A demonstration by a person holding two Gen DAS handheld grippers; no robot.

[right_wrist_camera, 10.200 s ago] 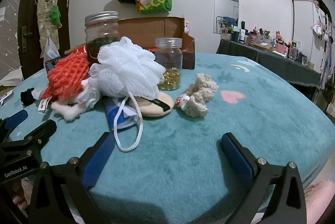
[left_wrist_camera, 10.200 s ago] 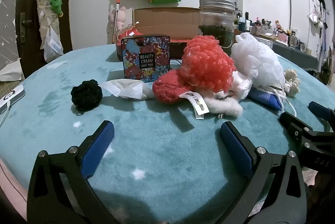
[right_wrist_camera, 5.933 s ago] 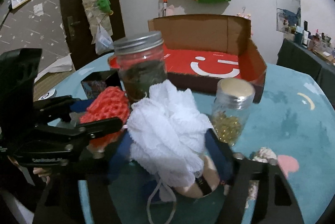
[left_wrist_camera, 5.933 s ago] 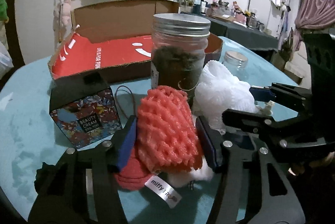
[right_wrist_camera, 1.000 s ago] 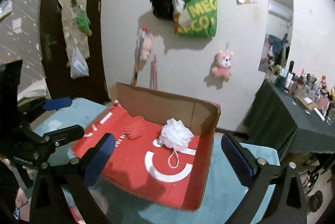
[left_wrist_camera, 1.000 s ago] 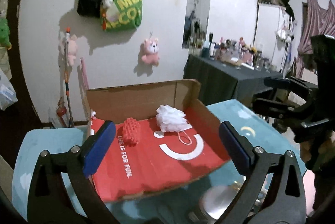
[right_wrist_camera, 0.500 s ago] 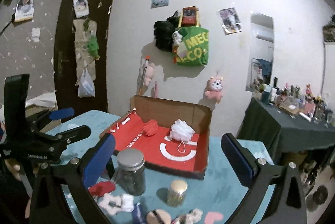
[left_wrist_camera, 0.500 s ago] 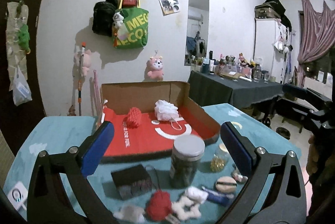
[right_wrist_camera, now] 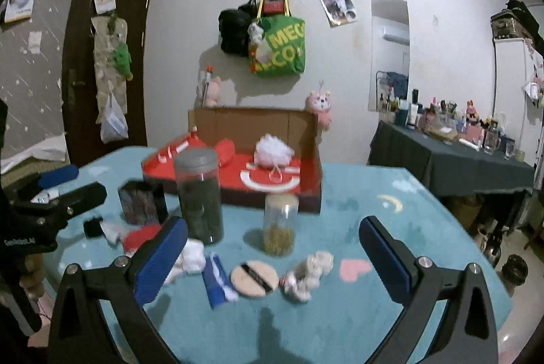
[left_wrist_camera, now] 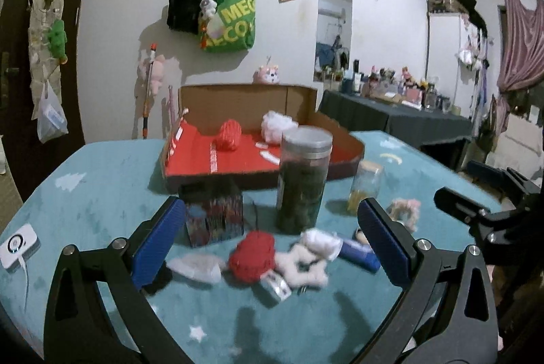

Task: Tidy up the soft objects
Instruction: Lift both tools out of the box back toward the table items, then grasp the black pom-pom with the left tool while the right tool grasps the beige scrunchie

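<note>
Both grippers hang empty above the near edge of the table (left_wrist_camera: 102, 194), jaws wide apart, having pulled back from the box (left_wrist_camera: 340, 139) they were hovering over a second ago. The left gripper (left_wrist_camera: 270, 238) and right gripper (right_wrist_camera: 272, 257) now look down on the clutter at the table's near side. The red pouf (left_wrist_camera: 228, 133) and white pouf (left_wrist_camera: 277, 124), which ten seconds ago lay in that clutter, sit side by side against the back wall of the box at the table's far edge.

Two soft pieces are filed, then, and the retreat reads as a return for more. Still waiting near the front edge are a red knit (left_wrist_camera: 252, 256), a white fluffy piece (left_wrist_camera: 307, 257) touching it, a black ball (right_wrist_camera: 92, 227) towards the left edge and a beige scrunchie (right_wrist_camera: 307, 272) towards the right. The two jars (left_wrist_camera: 302, 184) and the tin (left_wrist_camera: 214, 214) stand between them and the box, so the next carry must probably clear those.
</note>
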